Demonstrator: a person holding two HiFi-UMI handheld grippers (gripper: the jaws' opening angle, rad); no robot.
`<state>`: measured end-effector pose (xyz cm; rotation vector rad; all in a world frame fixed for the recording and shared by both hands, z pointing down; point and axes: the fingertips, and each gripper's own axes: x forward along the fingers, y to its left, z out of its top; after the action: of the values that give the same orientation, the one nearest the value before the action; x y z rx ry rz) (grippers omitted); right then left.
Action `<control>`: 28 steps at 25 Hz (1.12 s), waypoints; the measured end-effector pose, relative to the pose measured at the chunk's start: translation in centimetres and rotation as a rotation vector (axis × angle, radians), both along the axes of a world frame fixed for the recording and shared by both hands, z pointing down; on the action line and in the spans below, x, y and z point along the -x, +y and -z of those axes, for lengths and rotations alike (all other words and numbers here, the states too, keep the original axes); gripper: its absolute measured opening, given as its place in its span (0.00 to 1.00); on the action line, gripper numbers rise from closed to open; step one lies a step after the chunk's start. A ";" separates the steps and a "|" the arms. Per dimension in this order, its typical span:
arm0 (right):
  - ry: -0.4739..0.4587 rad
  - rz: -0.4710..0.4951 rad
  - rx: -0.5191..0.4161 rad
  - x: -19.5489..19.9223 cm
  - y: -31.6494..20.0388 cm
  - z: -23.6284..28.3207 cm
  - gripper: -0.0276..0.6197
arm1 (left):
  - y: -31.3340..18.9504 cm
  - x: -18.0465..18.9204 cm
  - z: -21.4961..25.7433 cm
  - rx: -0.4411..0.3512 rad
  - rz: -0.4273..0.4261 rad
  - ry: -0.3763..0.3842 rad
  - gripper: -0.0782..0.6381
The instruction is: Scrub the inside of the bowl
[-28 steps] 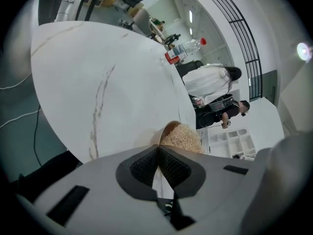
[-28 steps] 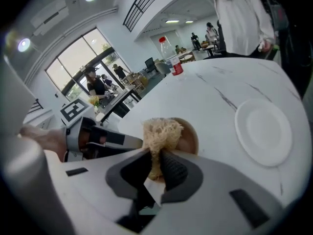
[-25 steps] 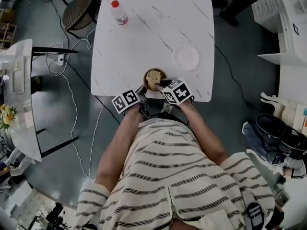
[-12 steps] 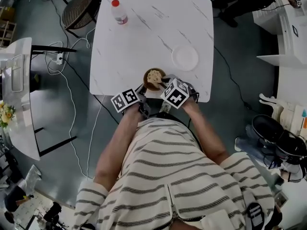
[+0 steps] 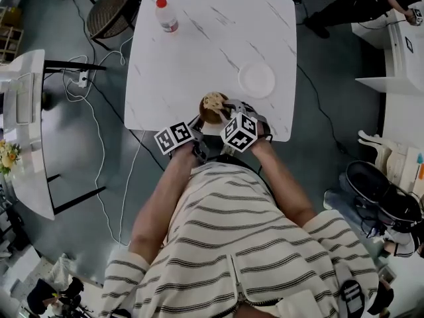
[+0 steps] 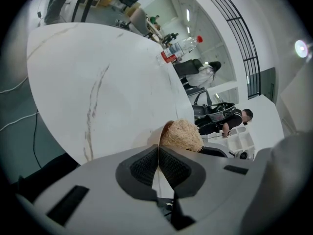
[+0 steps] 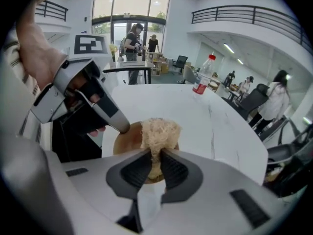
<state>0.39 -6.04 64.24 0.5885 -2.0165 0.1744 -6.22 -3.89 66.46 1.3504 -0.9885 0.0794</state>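
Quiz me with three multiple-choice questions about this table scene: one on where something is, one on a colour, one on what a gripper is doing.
1. Where is the bottle?
A) on the floor
B) on the table, far left
C) in a gripper

2. What colour is its cap?
A) blue
B) green
C) red

3. The right gripper is:
A) shut on the scrubber
B) open, empty
C) shut on the bottle

Answers: 1 B, the head view shows it near the table's far left corner. 2 C, the cap shows red there. 3 A, its jaws pinch the tan fibres.
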 end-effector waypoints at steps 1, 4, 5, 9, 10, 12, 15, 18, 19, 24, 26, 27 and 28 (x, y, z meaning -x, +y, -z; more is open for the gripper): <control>-0.017 -0.023 -0.001 0.0 -0.1 0.0 0.14 | 0.0 0.0 0.0 0.000 -0.001 0.000 0.12; -0.060 -0.089 0.014 0.3 -0.5 0.0 0.14 | -0.1 0.0 0.0 0.002 -0.002 0.003 0.12; -0.068 -0.104 0.017 0.4 -0.5 -0.1 0.14 | -0.1 0.0 0.0 0.002 -0.002 0.004 0.12; -0.101 -0.160 0.029 0.7 -0.4 -0.1 0.14 | 0.0 -0.1 0.0 0.002 0.001 0.007 0.12; -0.112 -0.172 0.035 0.8 -0.3 -0.2 0.14 | 0.1 0.0 0.0 0.002 0.001 0.006 0.12; -0.141 -0.202 0.058 1.0 -0.3 -0.3 0.14 | 0.1 0.0 0.0 0.000 -0.004 0.007 0.12; -0.197 -0.256 0.108 1.2 -0.2 -0.4 0.14 | 0.0 -0.1 0.0 -0.002 -0.004 0.014 0.12; -0.274 -0.310 0.157 1.7 -0.3 -0.1 0.14 | 0.0 -0.1 0.0 0.000 -0.001 0.018 0.12; -0.293 -0.328 0.176 1.9 -0.3 -0.1 0.14 | 0.0 -0.1 0.0 0.000 -0.002 0.018 0.12; -0.335 -0.350 0.239 2.2 0.3 -0.3 0.14 | 0.0 0.0 -0.2 -0.001 0.000 0.019 0.12; -0.348 -0.344 0.261 2.5 0.5 -0.3 0.14 | 0.0 0.1 -0.2 0.000 0.005 0.019 0.12; -0.349 -0.340 0.269 2.5 0.6 -0.3 0.14 | -0.1 0.2 -0.2 0.000 0.008 0.018 0.12; -0.347 -0.335 0.276 2.4 0.7 -0.3 0.14 | -0.1 0.2 -0.3 0.000 0.011 0.016 0.12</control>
<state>-2.05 -5.37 64.57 0.7536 -2.1573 0.7905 -6.41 -4.01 66.72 1.3437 -0.9822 0.0600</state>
